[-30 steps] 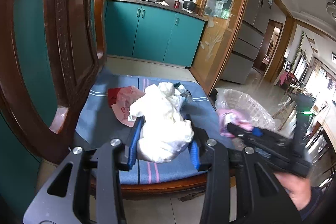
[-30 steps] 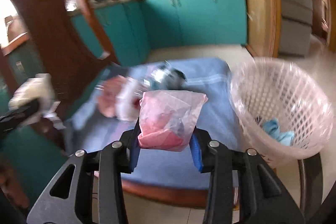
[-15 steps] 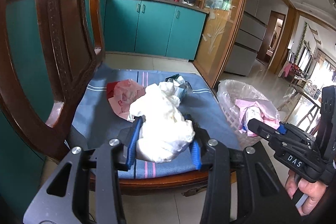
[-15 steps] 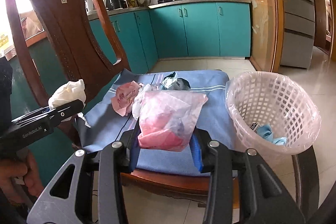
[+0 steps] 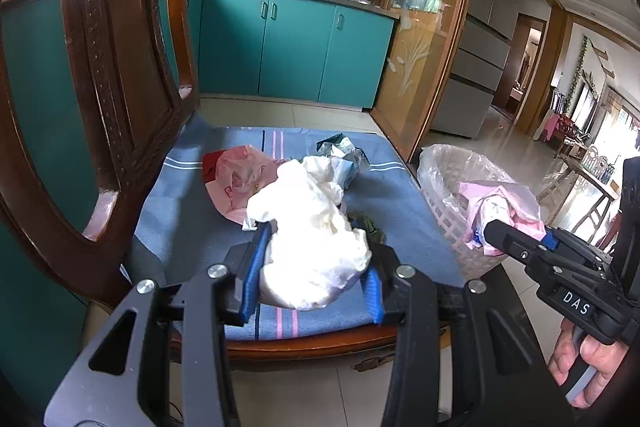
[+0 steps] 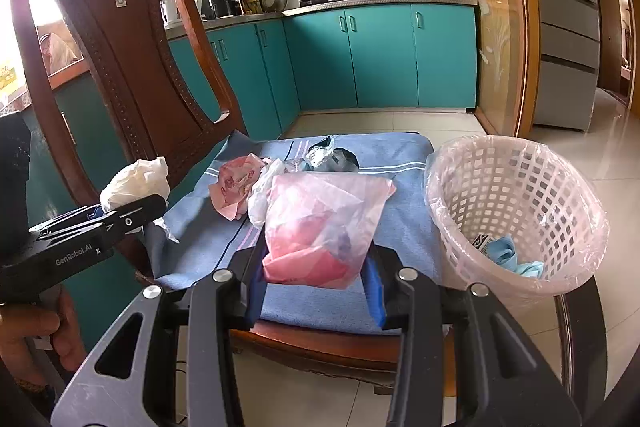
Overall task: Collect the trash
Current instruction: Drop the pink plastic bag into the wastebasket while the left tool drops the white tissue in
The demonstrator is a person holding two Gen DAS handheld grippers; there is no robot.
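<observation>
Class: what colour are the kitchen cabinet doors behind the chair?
Teal, on the cabinet doors; the right wrist view shows them best.

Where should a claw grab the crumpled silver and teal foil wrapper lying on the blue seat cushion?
Grip the crumpled silver and teal foil wrapper at its raised upper peak, coming from above. The peak stands clear of the blue seat cushion, while a crumpled pink and white plastic bag crowds its left side.

Left gripper [image 5: 314,291] clamps a crumpled white wad [image 5: 316,247] betw. its blue pads, above the blue striped cloth [image 5: 192,223] on a wooden chair [image 5: 120,99]. Behind wad, on cloth: pink bag [image 5: 236,183], silvery wrapper [image 5: 344,155]. At right: right gripper [image 5: 504,235] w/ pink plastic [image 5: 500,203] over lined white basket [image 5: 448,187], beside chair seat.
</observation>
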